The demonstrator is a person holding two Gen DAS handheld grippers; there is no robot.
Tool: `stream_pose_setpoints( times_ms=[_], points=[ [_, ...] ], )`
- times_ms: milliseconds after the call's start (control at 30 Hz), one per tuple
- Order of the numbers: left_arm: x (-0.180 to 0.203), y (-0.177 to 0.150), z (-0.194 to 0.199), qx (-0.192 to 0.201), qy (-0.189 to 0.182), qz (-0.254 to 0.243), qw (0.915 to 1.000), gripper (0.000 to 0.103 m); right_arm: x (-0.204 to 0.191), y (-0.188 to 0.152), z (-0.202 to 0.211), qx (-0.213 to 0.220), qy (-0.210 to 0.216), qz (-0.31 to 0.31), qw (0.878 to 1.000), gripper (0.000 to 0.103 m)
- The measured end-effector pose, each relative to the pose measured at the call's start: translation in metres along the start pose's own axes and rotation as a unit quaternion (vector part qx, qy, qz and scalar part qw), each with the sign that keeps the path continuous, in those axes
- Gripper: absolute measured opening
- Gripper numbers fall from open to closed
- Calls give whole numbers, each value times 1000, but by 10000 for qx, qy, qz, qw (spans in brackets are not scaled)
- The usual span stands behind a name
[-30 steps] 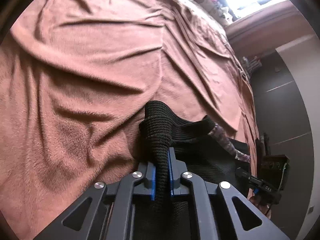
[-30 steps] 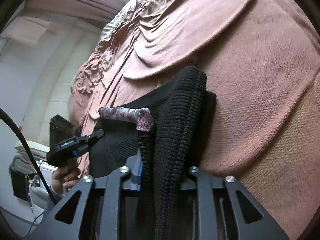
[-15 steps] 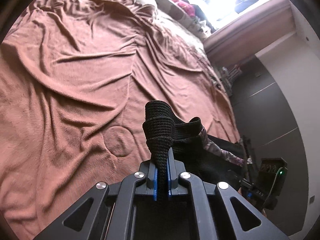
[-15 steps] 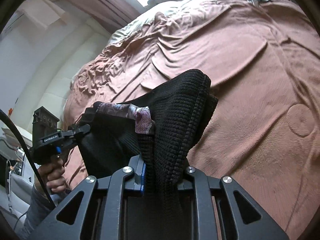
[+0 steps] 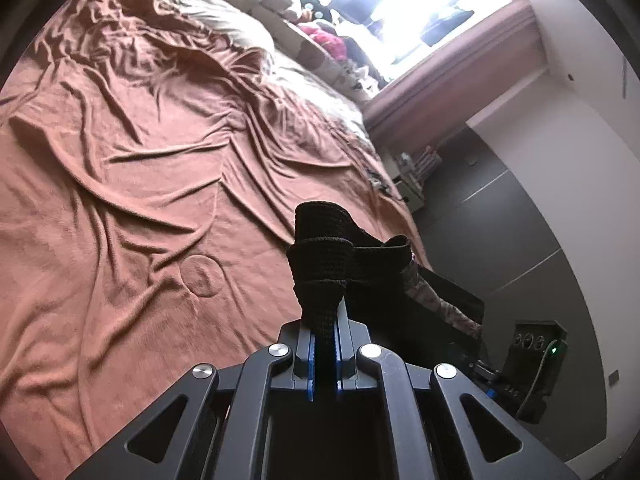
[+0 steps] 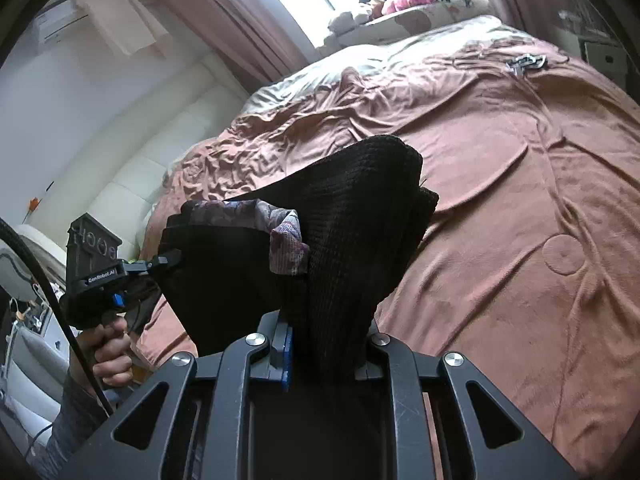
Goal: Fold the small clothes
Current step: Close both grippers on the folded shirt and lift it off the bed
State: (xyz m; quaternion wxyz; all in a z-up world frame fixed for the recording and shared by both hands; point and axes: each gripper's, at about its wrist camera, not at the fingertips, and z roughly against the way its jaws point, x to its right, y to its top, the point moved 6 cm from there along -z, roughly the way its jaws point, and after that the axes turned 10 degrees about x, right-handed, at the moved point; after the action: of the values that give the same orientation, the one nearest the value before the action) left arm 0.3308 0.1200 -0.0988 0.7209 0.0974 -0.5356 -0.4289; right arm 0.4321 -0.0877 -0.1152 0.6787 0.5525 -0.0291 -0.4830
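Here, ribbed black knit garment (image 6: 360, 216)

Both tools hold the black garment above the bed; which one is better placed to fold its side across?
Probably left: the left tool pinches a thin edge of the black garment; the right tool holds a thick bunch.

At the bottom centre of the frame the right gripper (image 6: 320, 344) has its jaws clamped on a bunched black knit garment (image 6: 360, 216), which stretches to the left gripper (image 6: 168, 259) at mid-left. A hand (image 6: 110, 356) grips that tool's handle. A wrinkled brown blanket (image 6: 520, 208) fills the right side.
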Motion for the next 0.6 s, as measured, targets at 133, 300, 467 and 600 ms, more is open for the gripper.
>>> stream_pose_setpoints(
  times_ms=[133,300,467,600],
  points=[
    [13,-3,24,108,-85,-85,9999,6,-13,-6,27,123,27,104,9999,15],
    [35,-8,50,276,-182,-172,9993,6,-32,-12,61,383,85,247,9989,15],
    [62,-14,72,402,-382,-290,9980,6,-47,-13,98,585,48,422,9974,14],
    [90,-15,91,527,-597,-358,9962,6,-62,-5,139,833,5,604,9947,14]
  ],
)
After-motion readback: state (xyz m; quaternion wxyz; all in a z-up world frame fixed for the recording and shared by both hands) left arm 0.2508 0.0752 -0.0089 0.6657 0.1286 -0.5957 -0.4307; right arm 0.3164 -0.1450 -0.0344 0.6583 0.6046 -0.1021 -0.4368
